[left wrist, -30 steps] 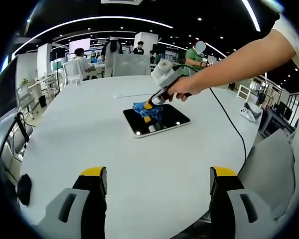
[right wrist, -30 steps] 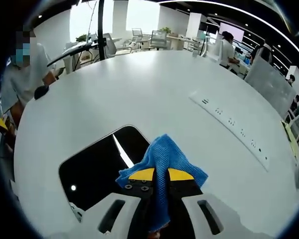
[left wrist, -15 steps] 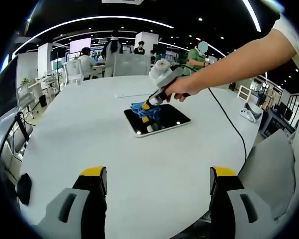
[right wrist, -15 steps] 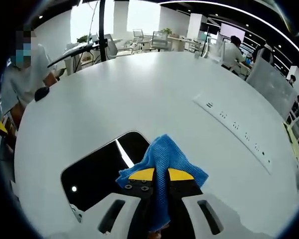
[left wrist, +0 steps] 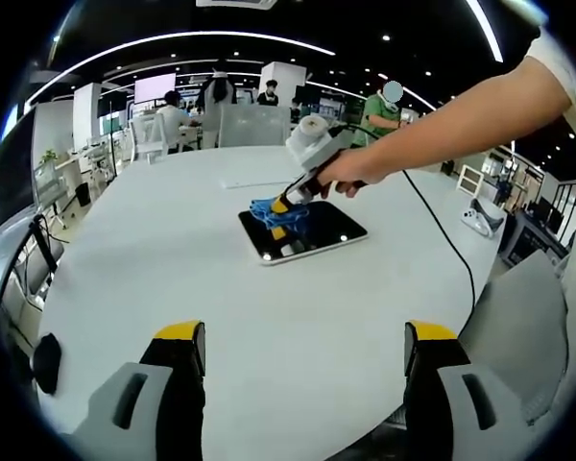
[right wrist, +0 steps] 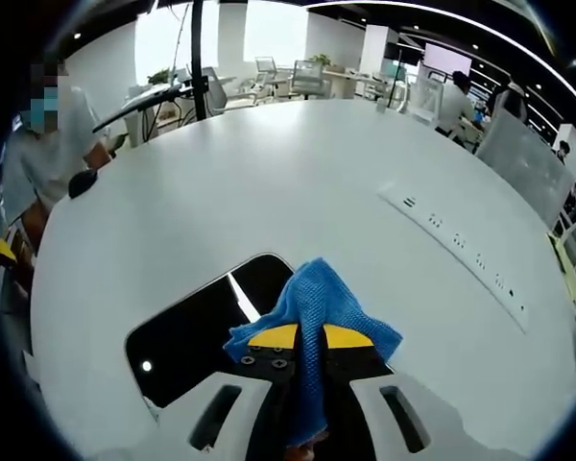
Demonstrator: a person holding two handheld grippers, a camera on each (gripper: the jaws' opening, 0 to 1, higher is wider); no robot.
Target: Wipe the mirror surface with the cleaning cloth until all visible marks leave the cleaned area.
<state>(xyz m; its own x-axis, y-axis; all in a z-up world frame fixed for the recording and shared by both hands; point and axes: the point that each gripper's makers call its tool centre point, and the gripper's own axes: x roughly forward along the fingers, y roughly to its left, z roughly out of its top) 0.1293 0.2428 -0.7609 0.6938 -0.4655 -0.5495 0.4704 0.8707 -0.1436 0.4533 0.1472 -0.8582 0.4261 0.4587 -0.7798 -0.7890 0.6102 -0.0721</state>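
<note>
A wide white round table (left wrist: 154, 259) stands in an open office, with desks and people far behind. In the left gripper view, the left gripper (left wrist: 302, 365) hangs nearest over bare tabletop with its yellow-tipped jaws spread wide, nothing between them. Farther in lies the mirror (left wrist: 302, 233), a dark rounded rectangle flat on the table. The right gripper (right wrist: 309, 338) has its jaws pressed together, pinching the blue cleaning cloth (right wrist: 312, 307) against the mirror's far-left corner. A cable (left wrist: 442, 235) trails from it across the table. The mirror looks unfixed, so a hard push could slide it along the table, and the small pinched fold may slip loose or leave marks near the edges.
</note>
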